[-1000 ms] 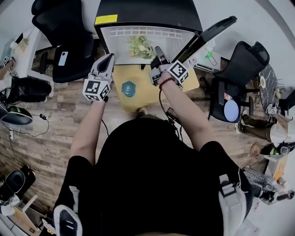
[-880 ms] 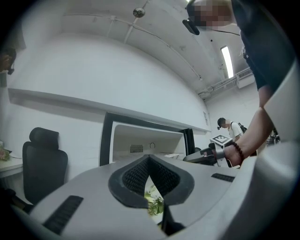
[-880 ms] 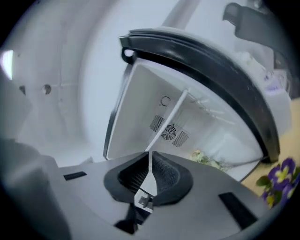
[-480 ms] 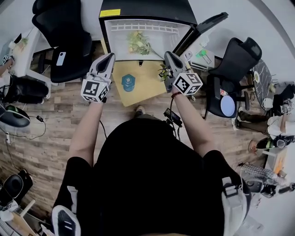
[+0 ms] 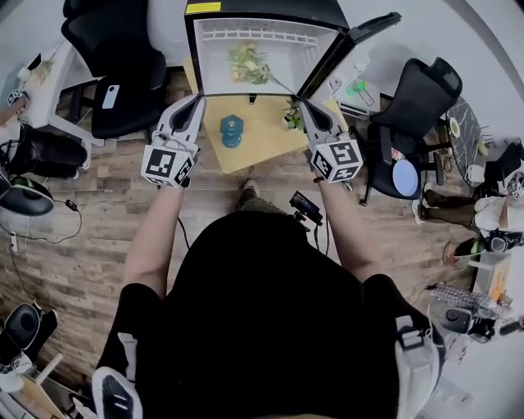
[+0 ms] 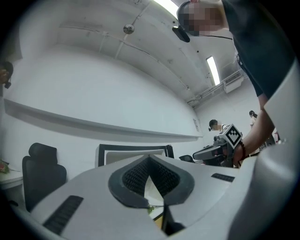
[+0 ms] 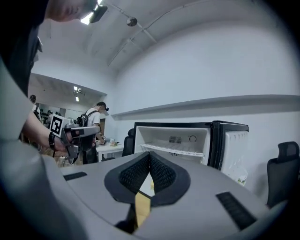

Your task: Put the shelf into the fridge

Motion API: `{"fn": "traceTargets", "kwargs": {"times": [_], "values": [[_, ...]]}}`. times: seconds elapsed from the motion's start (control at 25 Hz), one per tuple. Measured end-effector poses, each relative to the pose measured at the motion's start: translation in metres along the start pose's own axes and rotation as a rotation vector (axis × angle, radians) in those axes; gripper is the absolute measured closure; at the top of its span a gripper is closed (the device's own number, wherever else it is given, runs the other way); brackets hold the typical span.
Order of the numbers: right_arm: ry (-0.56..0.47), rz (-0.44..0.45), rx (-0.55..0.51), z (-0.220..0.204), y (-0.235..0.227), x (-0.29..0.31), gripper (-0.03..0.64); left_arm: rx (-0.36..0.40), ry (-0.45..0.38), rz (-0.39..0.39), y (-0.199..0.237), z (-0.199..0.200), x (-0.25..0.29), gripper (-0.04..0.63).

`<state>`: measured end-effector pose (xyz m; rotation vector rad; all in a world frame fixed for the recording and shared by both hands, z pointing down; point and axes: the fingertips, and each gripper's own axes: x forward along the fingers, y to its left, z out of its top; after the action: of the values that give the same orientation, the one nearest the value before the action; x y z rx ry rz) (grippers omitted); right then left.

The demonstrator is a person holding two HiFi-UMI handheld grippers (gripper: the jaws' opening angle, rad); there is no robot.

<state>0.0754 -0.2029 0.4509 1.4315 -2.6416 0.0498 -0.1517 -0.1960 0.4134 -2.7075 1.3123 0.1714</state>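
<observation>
A: Tool state, quick?
B: Left tool is pinched together, pads meeting, nothing between them. Right tool is the same, closed on air. Both hover over the yellow bench, in front of the open fridge.

A: Where's the shelf?
B: The white shelf spans the fridge cavity. It looks level in the right gripper view. Neither tool touches it. To me it reads as already in.

A: So what goes wrong from here?
B: Main one is the shelf not being fully home on its side ledges. I can't judge the seating from these views. If one edge rides high, the shelf tips as soon as weight goes on. The greens lie inside the fridge, but I can't tell whether they are on the shelf or below it. If they are on it, a loose shelf dumps them.

A: Fixable with the tools as they are?
B: Only by nudging. Closed jaws can push but not grab, and a hard poke could pop the shelf off its ledge.

A: Clutter?
B: A small green plant sits on the bench just beside the right tool's tip, so a sideways swing knocks it over. The blue object is on the bench between the two tools, and a low pass would clip it.

A: Door?
B: The fridge door stands wide open on the right, near the right tool. A careless reach in bumps it, and a closed tool pushing it shut may slide off the smooth panel.
</observation>
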Motion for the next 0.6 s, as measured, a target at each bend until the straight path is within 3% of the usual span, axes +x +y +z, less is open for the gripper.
{"fn": "traceTargets", "kwargs": {"times": [0.6], "values": [[0.007, -0.081, -0.12, -0.001, 0.036, -0.05, 0.601, 0.004, -0.04, -0.009, -0.032, 0.02, -0.041, 0.577]]}}
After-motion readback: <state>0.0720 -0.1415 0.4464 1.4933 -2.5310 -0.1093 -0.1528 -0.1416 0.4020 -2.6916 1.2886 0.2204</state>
